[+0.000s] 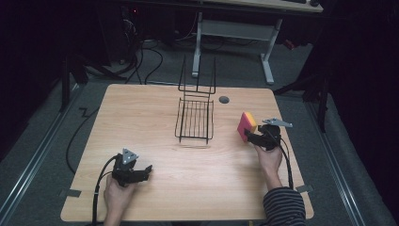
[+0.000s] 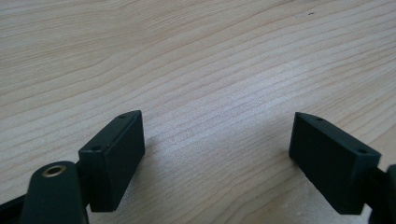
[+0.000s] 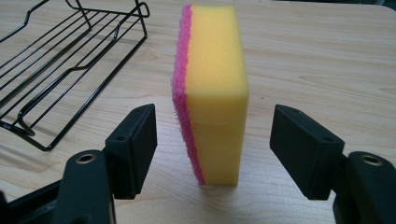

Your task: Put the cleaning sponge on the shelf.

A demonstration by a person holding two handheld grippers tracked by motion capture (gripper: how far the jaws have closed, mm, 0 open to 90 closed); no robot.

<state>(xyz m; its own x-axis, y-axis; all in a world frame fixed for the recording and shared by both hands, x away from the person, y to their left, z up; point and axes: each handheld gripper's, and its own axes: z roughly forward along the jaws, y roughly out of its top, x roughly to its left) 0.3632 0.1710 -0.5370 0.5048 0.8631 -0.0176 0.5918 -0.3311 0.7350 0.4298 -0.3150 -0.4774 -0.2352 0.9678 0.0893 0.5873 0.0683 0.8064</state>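
Note:
A yellow sponge (image 3: pixel 217 93) with a pink scouring face stands on its edge on the wooden table (image 1: pixel 141 108); in the high view the sponge (image 1: pixel 246 125) is at the right. My right gripper (image 3: pixel 212 140) is open around its near end, a clear gap between each pad and the sponge. In the high view the right gripper (image 1: pixel 248 137) sits just in front of the sponge. My left gripper (image 1: pixel 147 169) rests low at the front left, open, with bare wood between its jaws (image 2: pixel 217 154).
A black wire rack (image 1: pixel 195 117) with a tall upright back lies at the table's middle, left of the sponge. A round cable hole (image 1: pixel 224 100) is behind it. A desk frame and cables stand on the floor beyond the table.

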